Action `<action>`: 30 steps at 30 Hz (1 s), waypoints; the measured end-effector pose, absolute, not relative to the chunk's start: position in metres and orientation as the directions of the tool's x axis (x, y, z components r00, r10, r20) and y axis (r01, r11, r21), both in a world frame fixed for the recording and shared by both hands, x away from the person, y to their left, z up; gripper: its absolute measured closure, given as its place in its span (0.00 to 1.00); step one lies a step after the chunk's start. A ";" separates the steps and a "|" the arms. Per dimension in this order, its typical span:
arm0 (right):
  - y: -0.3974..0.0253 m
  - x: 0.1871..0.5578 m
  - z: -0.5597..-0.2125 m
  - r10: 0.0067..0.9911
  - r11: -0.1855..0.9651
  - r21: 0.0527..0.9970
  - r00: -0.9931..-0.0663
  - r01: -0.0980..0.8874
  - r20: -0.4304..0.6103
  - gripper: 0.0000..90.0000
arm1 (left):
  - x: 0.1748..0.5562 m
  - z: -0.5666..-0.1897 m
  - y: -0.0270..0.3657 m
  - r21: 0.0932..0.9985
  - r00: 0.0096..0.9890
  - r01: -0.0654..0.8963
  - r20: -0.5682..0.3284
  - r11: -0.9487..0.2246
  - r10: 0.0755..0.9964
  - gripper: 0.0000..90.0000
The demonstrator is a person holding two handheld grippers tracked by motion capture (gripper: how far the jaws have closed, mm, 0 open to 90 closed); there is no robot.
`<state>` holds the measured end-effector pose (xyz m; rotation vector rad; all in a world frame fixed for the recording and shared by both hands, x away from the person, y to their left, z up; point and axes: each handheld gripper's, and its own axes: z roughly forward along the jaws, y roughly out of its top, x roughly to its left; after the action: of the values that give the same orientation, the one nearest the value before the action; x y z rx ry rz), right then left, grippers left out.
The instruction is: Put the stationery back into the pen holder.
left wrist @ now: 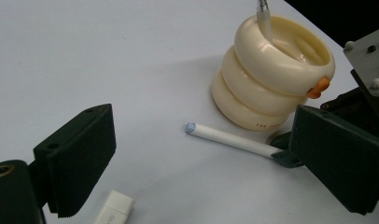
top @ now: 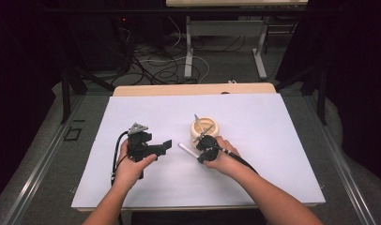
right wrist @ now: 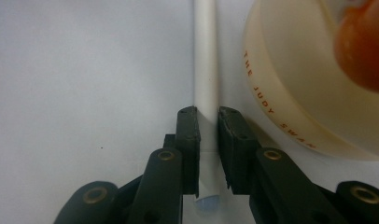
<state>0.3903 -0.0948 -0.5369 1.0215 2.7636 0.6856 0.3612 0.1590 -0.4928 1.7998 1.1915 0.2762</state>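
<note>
A big white sheet covers the table top, and everything sits on it. Near the middle of the sheet stands a cream-coloured holder made of three fat rings stacked up. It has a small orange bump on its rim, seen in the left gripper view, and brown letters run around its bottom ring. A thin silver pen-like thing stands inside it and leans against the rim.

The black left gripper is held in the person's left hand, a little above the sheet and to the left of the holder. Its two jaws are spread wide apart with nothing between them.

The black right gripper is held in the person's right hand, low on the sheet and just beside the holder. Its two jaws are squeezed tight on one end of a long white round stick. The stick lies flat on the sheet, just in front of the holder and close to its bottom ring. Its free end has a pale blue tip and points toward the left gripper.

A small white block lies on the sheet under the left gripper, well apart from the stick.
</note>
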 end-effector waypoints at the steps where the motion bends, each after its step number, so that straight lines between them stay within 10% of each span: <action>1: -0.095 0.390 -0.537 0.646 0.667 0.449 -0.762 0.594 0.048 0.87 | 0.361 -0.493 0.159 0.790 0.506 0.606 -0.286 -0.099 0.814 0.08; 30: -0.105 0.371 -0.518 0.664 0.515 0.625 -0.734 0.587 0.143 0.88 | 0.356 -0.476 0.158 0.807 0.485 0.585 -0.262 -0.086 0.835 0.09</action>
<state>0.3715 -0.1047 -0.5185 1.0925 2.6335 1.0190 0.3565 0.1585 -0.4762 1.7792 1.2020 0.3289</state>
